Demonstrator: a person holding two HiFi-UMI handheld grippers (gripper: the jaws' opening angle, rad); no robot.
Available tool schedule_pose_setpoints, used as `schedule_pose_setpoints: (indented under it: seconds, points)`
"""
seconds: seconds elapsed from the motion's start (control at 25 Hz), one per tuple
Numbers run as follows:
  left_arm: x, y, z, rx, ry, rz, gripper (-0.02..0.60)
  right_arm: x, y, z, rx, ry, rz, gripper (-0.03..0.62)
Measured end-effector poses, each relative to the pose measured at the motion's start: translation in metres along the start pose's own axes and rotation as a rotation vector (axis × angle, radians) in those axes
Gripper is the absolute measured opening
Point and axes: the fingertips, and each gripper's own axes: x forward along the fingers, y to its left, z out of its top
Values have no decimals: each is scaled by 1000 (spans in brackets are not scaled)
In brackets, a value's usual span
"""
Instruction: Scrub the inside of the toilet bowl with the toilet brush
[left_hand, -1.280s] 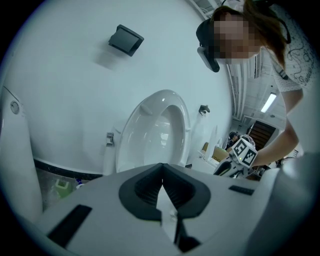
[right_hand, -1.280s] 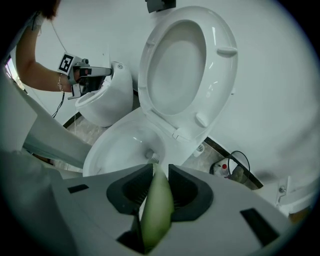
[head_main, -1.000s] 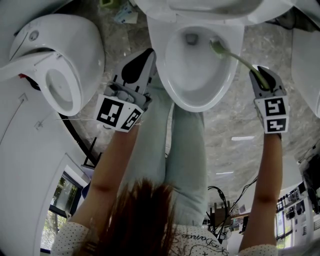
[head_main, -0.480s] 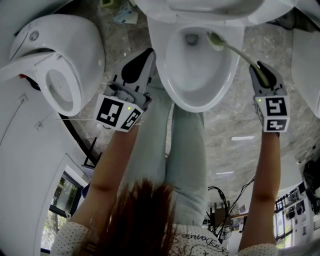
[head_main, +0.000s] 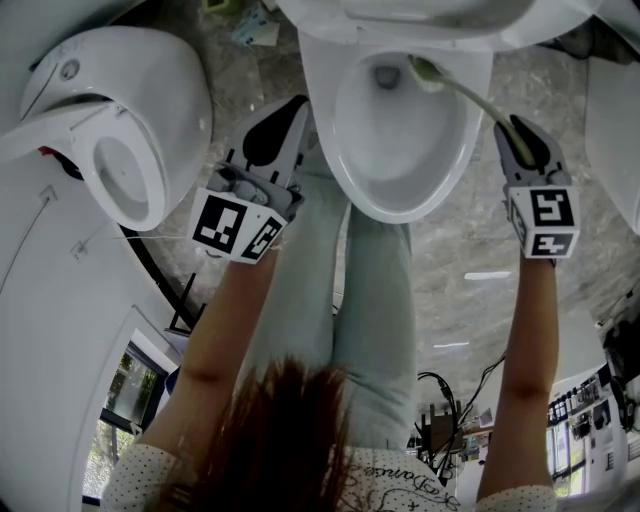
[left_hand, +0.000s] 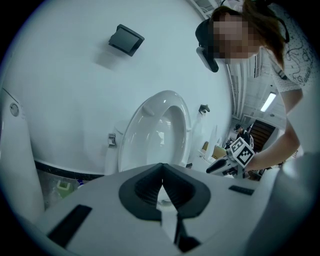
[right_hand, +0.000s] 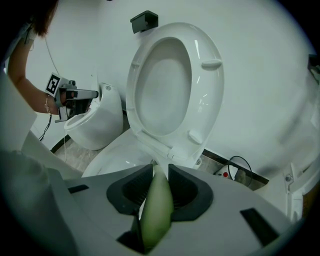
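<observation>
You are looking to be partway through the scrubbing rather than at its start or end: the pale green bristled head of the toilet brush (head_main: 424, 74) is sitting inside the white ceramic toilet bowl (head_main: 398, 212), pressing against the inner wall at about 1 o'clock, just beside the dark drain opening (head_main: 385, 76) at 12 o'clock. Nothing in the views is showing which parts of the inside are already cleaned, so judge the wide near wall from 3 through 6 to 9 o'clock as work that is probably waiting for you. Your right gripper (head_main: 518, 140) is hanging outside the rim at about 3 o'clock, its jaws clenched on the brush's long pale green plastic handle (right_hand: 156, 205), which is filling the gap between the dark pads and running on toward the bowl below the raised white oval seat (right_hand: 172, 85). Your left gripper (head_main: 288, 118) is idling just beside the bowl's outer wall at about 9 o'clock, jaws drawn together with nothing between them and touching nothing that I can make out. A second white toilet (head_main: 120, 130) is standing well apart, farther out at 9 o'clock.
</observation>
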Motion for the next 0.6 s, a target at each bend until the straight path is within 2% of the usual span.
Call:
schedule_pose_setpoints:
  seconds: [0.28,0.6]
  points:
    - [-2,4,0,0,-2,8,3,12,21,22,-40,-58,33,109]
    - [-6,6,-2,-7,-3,15,3,17,36,31,-60,-75,53,109]
